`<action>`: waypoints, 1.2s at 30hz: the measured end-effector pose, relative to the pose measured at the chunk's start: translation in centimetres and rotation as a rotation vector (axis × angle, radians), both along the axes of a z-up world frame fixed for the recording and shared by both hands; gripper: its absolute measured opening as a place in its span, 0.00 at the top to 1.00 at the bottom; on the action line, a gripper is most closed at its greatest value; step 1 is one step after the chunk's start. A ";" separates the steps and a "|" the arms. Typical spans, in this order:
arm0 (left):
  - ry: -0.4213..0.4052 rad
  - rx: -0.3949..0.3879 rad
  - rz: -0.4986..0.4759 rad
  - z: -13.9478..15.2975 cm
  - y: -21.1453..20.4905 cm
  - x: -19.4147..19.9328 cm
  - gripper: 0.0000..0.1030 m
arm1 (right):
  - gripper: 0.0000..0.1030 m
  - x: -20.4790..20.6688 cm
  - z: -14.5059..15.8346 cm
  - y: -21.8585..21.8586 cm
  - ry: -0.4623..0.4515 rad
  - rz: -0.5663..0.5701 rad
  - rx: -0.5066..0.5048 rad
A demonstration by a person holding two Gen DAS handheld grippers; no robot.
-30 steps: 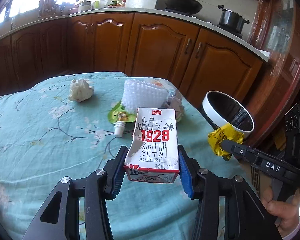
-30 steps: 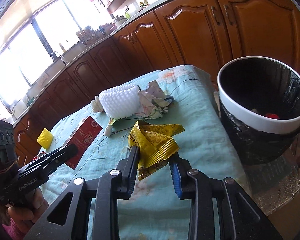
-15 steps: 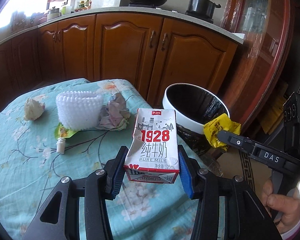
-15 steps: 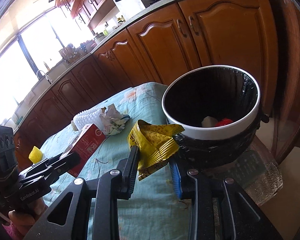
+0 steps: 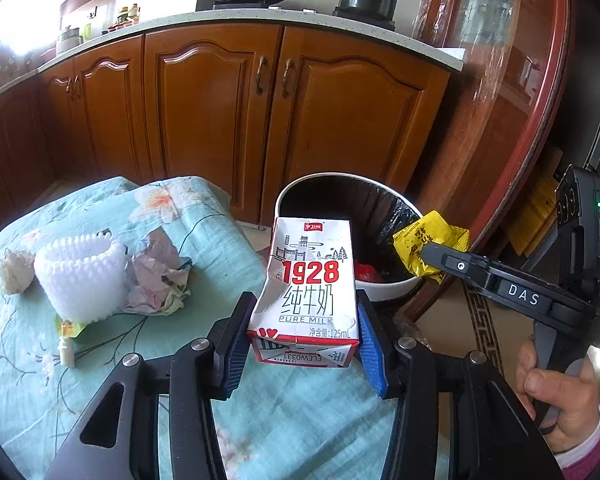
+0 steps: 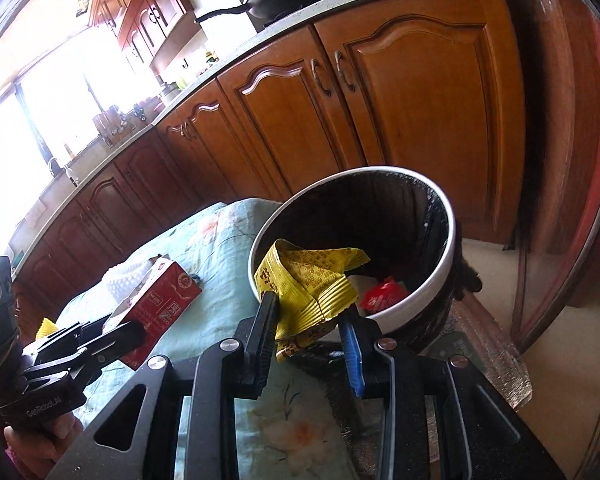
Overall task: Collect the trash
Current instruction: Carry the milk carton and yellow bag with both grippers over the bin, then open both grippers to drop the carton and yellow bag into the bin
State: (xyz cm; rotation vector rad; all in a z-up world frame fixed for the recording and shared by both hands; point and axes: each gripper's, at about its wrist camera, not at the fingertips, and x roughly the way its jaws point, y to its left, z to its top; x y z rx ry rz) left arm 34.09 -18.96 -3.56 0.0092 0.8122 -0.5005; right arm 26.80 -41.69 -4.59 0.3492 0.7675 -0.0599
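Note:
My left gripper [image 5: 304, 336] is shut on a dented white and red "1928" milk carton [image 5: 310, 288] and holds it above the table's right edge, just short of the bin. My right gripper [image 6: 310, 320] is shut on a crumpled yellow wrapper [image 6: 306, 280] at the near rim of the white-rimmed bin [image 6: 428, 292], which has a black liner and red trash inside. The bin also shows in the left wrist view [image 5: 396, 286], with the wrapper [image 5: 424, 240] over its right rim. The carton shows red in the right wrist view [image 6: 156, 300].
On the teal floral tablecloth [image 5: 28, 360] lie a white foam net [image 5: 80, 276], crumpled paper [image 5: 156, 276], a wadded tissue [image 5: 16, 270] and a green squeeze pouch [image 5: 66, 338]. Wooden cabinets [image 5: 220, 112] stand behind; a glass-door cabinet [image 5: 500, 100] is right of the bin.
Both grippers have moved right, toward the bin, each still holding its item. The wrapper now sits over the bin's rim and the carton is close to its near side.

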 end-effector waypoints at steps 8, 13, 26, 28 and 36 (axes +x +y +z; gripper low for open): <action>0.021 0.023 -0.018 -0.8 -3.5 3.5 0.55 | 0.70 2.0 0.0 -1.8 0.032 0.002 -0.049; 0.028 0.055 -0.033 -1.8 -5.6 6.1 0.55 | 0.70 3.1 -0.3 -2.8 0.057 0.004 -0.068; 0.032 0.093 -0.046 -3.5 -8.5 9.0 0.54 | 0.69 5.1 -1.4 -4.2 0.113 0.010 -0.088; 0.030 0.093 -0.048 -3.7 -8.7 9.2 0.54 | 0.69 5.3 -1.5 -4.3 0.117 0.010 -0.089; 0.077 0.104 -0.041 -4.5 -9.6 10.1 0.50 | 0.59 6.5 -2.0 -5.1 0.141 0.007 -0.066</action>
